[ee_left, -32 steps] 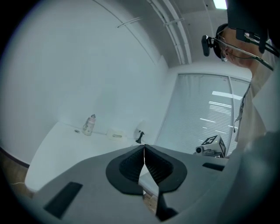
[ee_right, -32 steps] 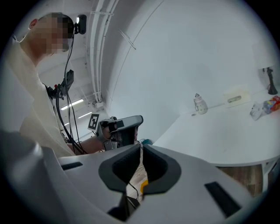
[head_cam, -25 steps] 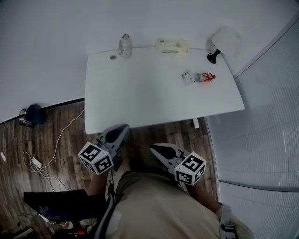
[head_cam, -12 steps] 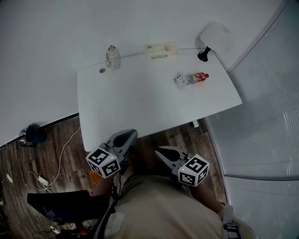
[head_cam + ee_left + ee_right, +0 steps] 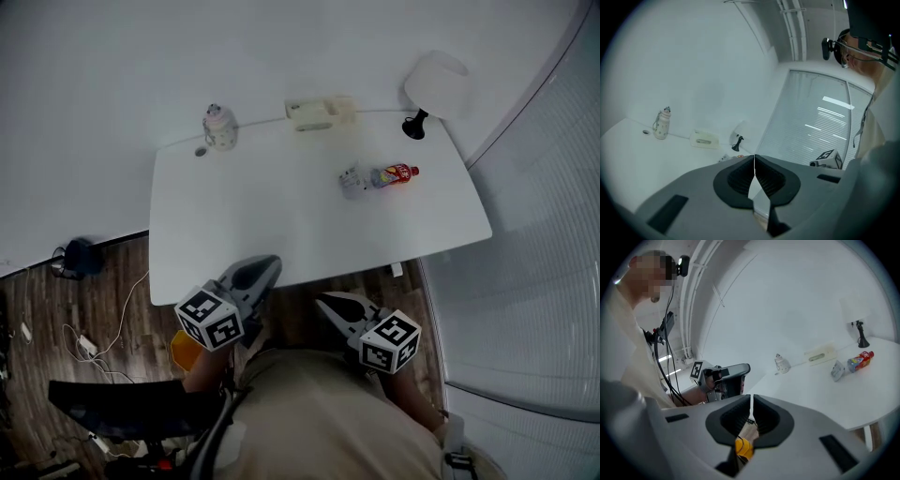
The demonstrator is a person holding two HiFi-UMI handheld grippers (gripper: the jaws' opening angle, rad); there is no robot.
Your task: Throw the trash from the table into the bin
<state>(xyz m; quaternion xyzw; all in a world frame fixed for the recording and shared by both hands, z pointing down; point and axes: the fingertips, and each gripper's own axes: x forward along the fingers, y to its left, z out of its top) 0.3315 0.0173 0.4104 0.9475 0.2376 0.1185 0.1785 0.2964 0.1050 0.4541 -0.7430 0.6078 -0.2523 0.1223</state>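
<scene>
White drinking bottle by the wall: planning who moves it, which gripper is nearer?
Left. The left gripper is at the near edge of the table, opposite the white drinking bottle; the right gripper, farther right and back.

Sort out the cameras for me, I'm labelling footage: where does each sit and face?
Head view: on the person's head, looking down at the table, left tool, right tool and torso.
Left gripper view: on the left tool, facing the table's far edge; right tool and the person's head at right.
Right gripper view: on the right tool, facing the left tool and table.
All three share the lamp.
</scene>
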